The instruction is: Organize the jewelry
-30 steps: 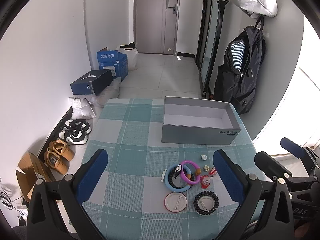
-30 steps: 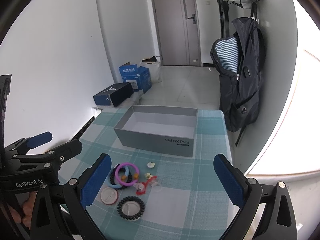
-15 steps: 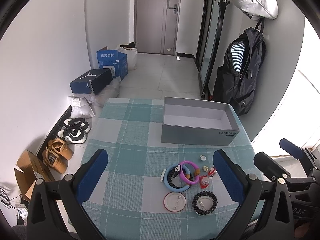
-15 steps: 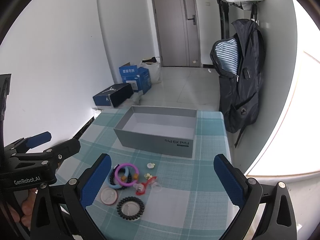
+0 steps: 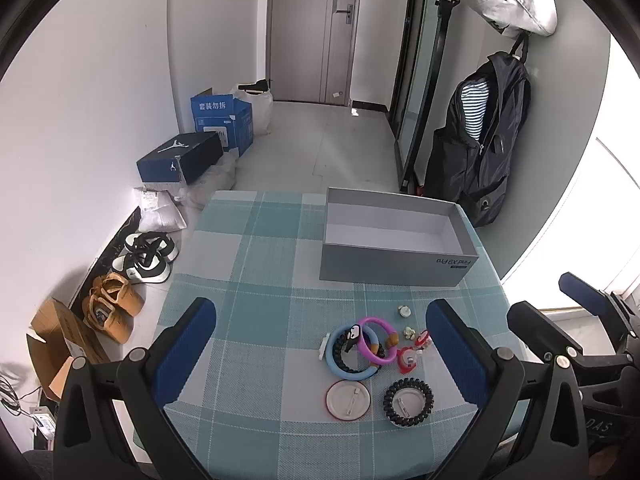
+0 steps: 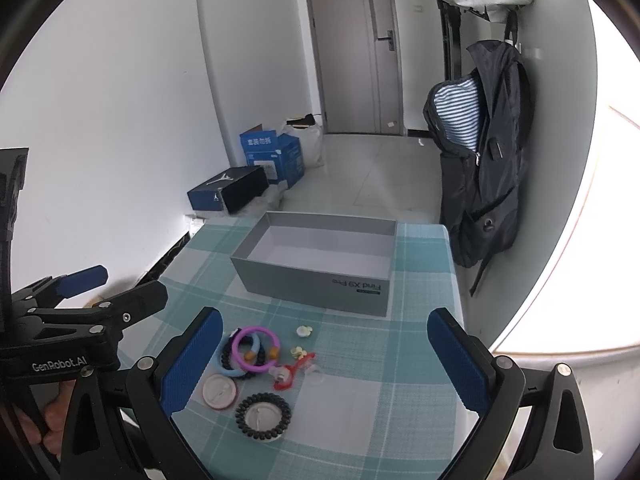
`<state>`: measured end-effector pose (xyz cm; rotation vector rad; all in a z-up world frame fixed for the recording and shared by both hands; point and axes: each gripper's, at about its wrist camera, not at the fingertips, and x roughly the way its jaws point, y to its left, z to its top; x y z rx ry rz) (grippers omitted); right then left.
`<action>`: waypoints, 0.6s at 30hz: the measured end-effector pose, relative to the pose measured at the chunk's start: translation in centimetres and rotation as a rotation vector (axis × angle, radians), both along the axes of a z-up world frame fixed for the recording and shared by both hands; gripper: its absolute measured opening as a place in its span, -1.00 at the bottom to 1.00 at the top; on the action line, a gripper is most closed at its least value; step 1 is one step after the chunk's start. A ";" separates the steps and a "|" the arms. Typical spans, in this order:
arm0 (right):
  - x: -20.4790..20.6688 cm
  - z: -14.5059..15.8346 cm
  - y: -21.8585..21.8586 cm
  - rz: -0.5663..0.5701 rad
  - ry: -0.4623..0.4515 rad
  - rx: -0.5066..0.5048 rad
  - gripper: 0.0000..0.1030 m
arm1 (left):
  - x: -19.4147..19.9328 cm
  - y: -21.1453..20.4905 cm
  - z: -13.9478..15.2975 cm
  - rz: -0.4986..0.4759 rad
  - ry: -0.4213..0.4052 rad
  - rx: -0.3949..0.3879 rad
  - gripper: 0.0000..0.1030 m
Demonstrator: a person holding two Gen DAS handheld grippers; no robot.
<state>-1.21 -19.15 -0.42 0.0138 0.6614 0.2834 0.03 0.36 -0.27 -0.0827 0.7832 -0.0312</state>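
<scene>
I see bright daylight blown out right of the grey box (image 5: 396, 246); fisheye edges bend and go black, centre stays sharp.

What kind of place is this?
Probably a home entryway: a door at the far end, shoes along the wall, and a backpack hanging beside the checked-cloth table.

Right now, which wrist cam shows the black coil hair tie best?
Left wrist: the black coil hair tie lies unobstructed between the open fingers. Right wrist shows it too, whole but nearer the left finger.
</scene>
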 end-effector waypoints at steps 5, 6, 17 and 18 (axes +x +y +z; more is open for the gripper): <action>0.2 -0.1 0.0 -0.003 0.009 0.003 1.00 | 0.4 0.2 -0.7 0.002 0.033 -0.004 0.98; 0.2 -0.1 0.0 -0.006 0.012 0.000 1.00 | 0.6 0.2 -1.2 0.004 0.049 0.004 0.98; 1.8 -1.2 0.2 -0.006 0.062 -0.039 1.00 | 2.4 0.8 -5.6 -0.073 0.259 -0.065 0.98; 2.0 -1.3 0.2 -0.004 0.066 -0.045 1.00 | 2.5 0.7 -5.9 -0.091 0.275 -0.076 0.98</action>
